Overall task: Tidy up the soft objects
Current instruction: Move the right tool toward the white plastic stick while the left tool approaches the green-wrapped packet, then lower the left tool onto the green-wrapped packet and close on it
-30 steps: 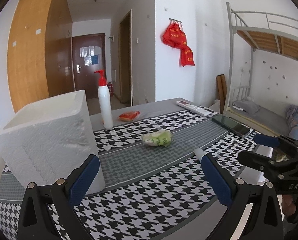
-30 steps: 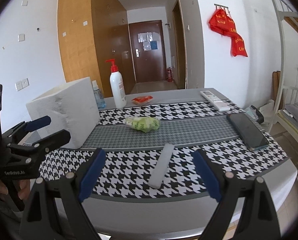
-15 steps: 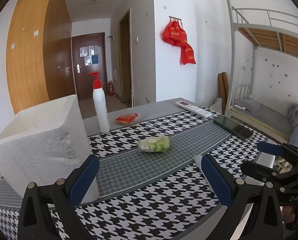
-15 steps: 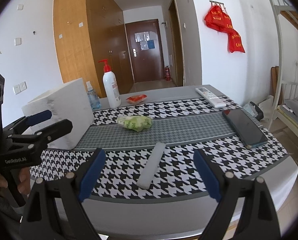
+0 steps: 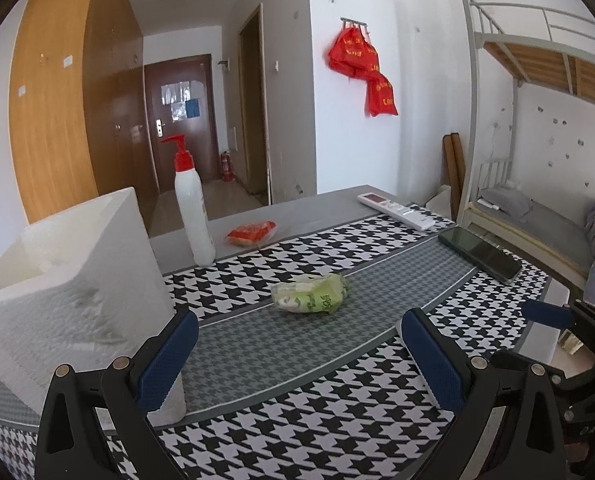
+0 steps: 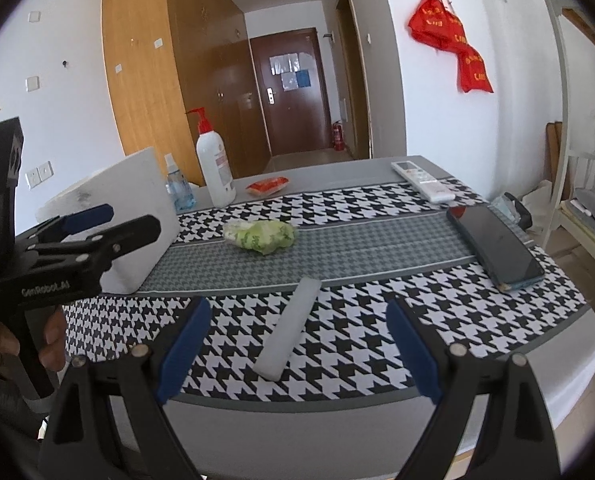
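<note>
A: So, surface? 
B: Table (image 6: 569, 364) with a black-white houndstooth cloth (image 6: 345, 344), grey band down the middle. Green bag (image 6: 262, 235) lies on that band, mid-table. White strip (image 6: 290, 330) nearer the front edge.

A: Tongs? 
B: Left gripper (image 5: 297, 356) spread wide, holding nothing; same for the right gripper (image 6: 299, 346). Both apart from the bag.

A: Rest? 
B: White foam box (image 5: 69, 300) on the left, pump bottle (image 5: 191, 208) and orange packet (image 5: 252, 233) behind, remote (image 6: 421, 180) and phone (image 6: 493, 248) on the right. Room: brown door (image 6: 289, 92), red bags (image 6: 451, 44) on the wall, bunk bed (image 5: 537, 60).

bright daylight, sharp focus, fisheye-bent, dark-vignetted edges.
</note>
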`<action>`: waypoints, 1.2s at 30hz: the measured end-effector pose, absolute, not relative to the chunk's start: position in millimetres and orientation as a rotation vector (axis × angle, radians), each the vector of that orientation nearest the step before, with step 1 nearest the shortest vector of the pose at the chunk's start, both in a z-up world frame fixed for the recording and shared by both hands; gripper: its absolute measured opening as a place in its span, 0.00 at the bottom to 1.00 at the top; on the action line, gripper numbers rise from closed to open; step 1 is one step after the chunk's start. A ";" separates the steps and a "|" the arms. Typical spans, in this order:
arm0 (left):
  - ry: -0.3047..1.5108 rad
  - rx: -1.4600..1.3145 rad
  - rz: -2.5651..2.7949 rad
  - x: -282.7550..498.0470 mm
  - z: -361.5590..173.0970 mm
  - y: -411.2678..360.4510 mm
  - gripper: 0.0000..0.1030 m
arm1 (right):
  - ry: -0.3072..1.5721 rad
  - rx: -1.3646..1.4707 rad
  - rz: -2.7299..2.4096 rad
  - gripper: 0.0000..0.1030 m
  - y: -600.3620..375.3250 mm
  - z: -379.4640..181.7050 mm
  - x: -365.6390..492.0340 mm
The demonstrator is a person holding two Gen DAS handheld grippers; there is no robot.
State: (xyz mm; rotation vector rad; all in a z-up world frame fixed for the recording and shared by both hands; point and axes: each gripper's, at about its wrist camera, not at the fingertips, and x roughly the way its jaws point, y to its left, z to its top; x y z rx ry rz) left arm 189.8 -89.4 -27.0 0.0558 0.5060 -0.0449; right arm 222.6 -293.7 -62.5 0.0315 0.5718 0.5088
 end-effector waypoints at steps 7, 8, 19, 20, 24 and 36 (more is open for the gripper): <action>0.547 0.057 -0.043 212.4 -33.0 -93.0 0.99 | 0.590 0.029 0.532 0.89 -292.5 -68.1 233.9; 0.551 0.059 -0.046 216.0 -33.7 -93.7 0.99 | 0.592 0.030 0.534 0.89 -292.8 -68.7 235.2; 0.581 0.076 -0.038 239.9 -37.3 -96.4 0.99 | 0.615 0.038 0.554 0.89 -295.3 -75.7 251.1; 0.583 0.074 -0.037 241.6 -37.8 -96.1 0.99 | 0.617 0.039 0.553 0.89 -295.7 -76.8 251.4; 0.617 0.067 -0.057 252.8 -43.8 -97.6 0.99 | 0.632 0.039 0.558 0.89 -295.2 -80.2 255.8; 0.680 0.056 -0.044 283.9 -60.5 -101.7 0.99 | 0.655 0.028 0.584 0.89 -289.3 -87.0 266.3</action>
